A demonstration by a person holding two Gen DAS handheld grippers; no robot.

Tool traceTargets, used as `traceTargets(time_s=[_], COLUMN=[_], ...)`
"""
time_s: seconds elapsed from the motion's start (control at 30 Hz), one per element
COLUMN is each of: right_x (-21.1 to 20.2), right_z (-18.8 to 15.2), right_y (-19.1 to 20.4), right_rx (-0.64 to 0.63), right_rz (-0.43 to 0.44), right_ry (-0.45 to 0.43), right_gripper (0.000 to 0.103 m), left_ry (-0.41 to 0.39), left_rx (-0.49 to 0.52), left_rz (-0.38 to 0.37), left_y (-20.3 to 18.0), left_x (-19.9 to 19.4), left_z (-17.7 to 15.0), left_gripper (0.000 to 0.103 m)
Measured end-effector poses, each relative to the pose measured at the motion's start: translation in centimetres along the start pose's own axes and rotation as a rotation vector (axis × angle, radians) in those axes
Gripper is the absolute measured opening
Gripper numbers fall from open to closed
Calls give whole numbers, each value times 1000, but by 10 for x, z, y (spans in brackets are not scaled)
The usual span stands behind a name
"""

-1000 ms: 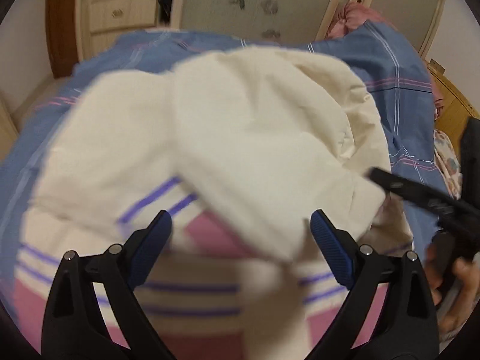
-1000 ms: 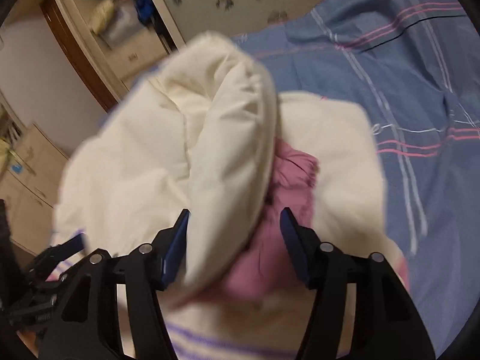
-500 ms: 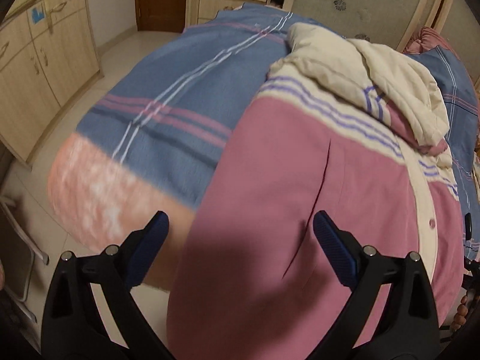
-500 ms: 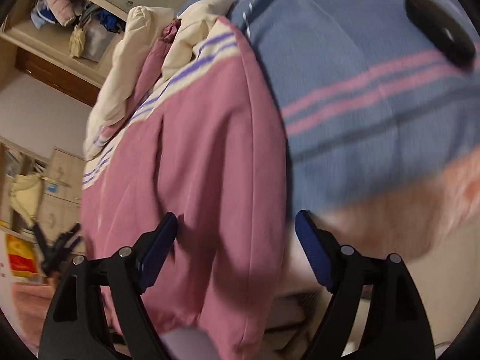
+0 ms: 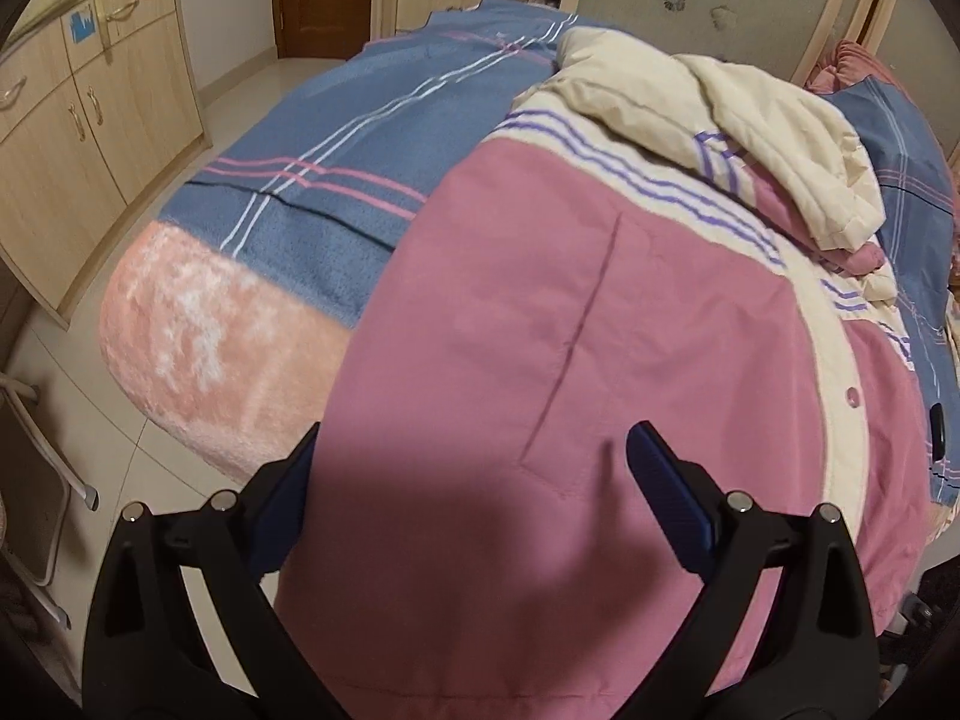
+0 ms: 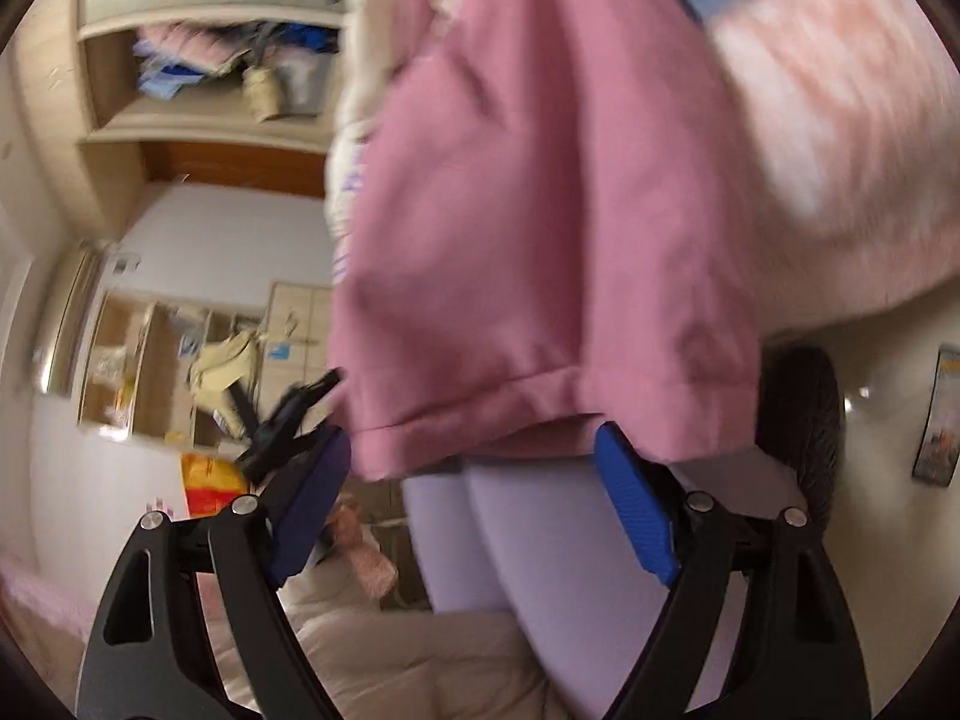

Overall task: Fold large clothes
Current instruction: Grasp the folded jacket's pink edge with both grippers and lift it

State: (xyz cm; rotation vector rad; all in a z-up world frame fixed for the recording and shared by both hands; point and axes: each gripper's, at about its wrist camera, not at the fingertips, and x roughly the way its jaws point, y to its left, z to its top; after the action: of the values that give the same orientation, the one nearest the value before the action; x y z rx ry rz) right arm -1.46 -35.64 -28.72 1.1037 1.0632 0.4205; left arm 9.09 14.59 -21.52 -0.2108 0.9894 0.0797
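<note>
A large pink jacket [image 5: 600, 324] with cream panels, purple stripes and a cream lining lies over the foot of a bed, its hem hanging off the edge. My left gripper [image 5: 474, 468] is open just above the pink hem area, touching nothing that I can see. In the right wrist view the jacket's pink hem [image 6: 540, 276] hangs down just above my right gripper [image 6: 474, 468], which is open and tilted, with the hem edge close to its fingertips. The left gripper [image 6: 288, 426] shows there at the left of the hem.
The bed has a blue plaid blanket [image 5: 336, 180] over a peach fleece cover [image 5: 204, 348]. Wooden cabinets [image 5: 78, 120] stand at the left across a tiled floor. A person's legs in lilac trousers [image 6: 510, 552] stand below the hem. Open shelves [image 6: 210, 90] hold clutter.
Both grippers pulled back from the cream upper part of the jacket to the foot of the bed. The right gripper has dropped below the hem and rotated.
</note>
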Motion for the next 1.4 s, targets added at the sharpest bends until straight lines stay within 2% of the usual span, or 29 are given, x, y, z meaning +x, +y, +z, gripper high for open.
traceTargets(time_s=[0.03, 0.1, 0.13, 0.17, 0.33, 0.43, 0.5, 0.53, 0.57, 0.63, 0.73, 0.8, 0.83, 0.9, 1.0, 1.03, 1.07, 1.1, 1.13, 1.17, 1.2, 1.27, 1.33, 1.4], right_x=[-10, -26, -36, -40, -65, -68, -73, -78, -85, -95, -111, -109, -104, -98, -81, -72, -65, -55, -50, -44, -41, -45, -61, -83], right_z=[-1, -5, -7, -8, -22, -20, -21, -20, -21, -22, -25, -27, -26, -20, -6, -2, 1, 3, 3, 2, 2, 1, 0, 3], right_y=[-6, -10, -11, -12, -35, -33, -24, -19, -14, -7, -12, -25, -30, -39, -42, -42, -41, -39, -37, -33, -28, -13, 6, 34], right_rx=[22, 45, 43, 35, 139, 100, 43, -9, -61, -127, -119, -79, -60, -49, -35, -35, -34, -38, -48, -63, -73, -111, -150, -205], right_rz=[-34, -35, -78, -119, -193, -229, -245, -247, -220, -231, -245, -235, -267, -295, -225, -204, -199, -186, -159, -125, -124, -113, -44, 48], right_ry=[-104, -236, -298, -321, -424, -365, -280, -230, -213, -192, -228, -234, -242, -251, -235, -221, -207, -183, -162, -131, -116, -124, -155, -206], right_gripper=[82, 64, 35, 14, 6, 9, 32, 55, 65, 72, 83, 83, 83, 84, 84, 84, 83, 83, 64, 28, 21, 14, 13, 13], left_ry=[-12, -41, -48, -50, -27, -34, -54, -62, -64, -45, -9, 20, 42, 95, 157, 175, 185, 207, 219, 225, 226, 208, 169, 108], left_rx=[6, 15, 18, 21, 8, -2, 12, 24, 33, 40, 40, 34, 32, 7, -73, -112, -139, -165, -184, -192, -186, -141, -85, -76], left_rz=[-5, -12, -14, -14, 12, 23, 43, 54, 54, 25, -5, 4, -4, -52, -161, -216, -257, -311, -336, -364, -392, -376, -351, -402], left_y=[-1, -4, -5, -6, -3, 6, 13, 18, 24, 35, 47, 53, 56, 64, 72, 74, 75, 76, 76, 76, 74, 67, 57, 55], left_x=[-4, -14, -17, -19, -12, -14, -21, -26, -28, -30, -27, -20, -15, -1, 19, 26, 29, 33, 35, 34, 31, 19, -1, -25], left_z=[-1, -2, -3, -3, -5, -3, -3, -3, -3, -6, -15, -23, -26, -34, -42, -44, -45, -46, -46, -45, -43, -39, -32, -21], left_gripper=[98, 98, 98, 98, 98, 98, 98, 99, 100, 100, 100, 100, 101, 101, 101, 99, 79, 70, 56, 33, 24, 15, 13, 12])
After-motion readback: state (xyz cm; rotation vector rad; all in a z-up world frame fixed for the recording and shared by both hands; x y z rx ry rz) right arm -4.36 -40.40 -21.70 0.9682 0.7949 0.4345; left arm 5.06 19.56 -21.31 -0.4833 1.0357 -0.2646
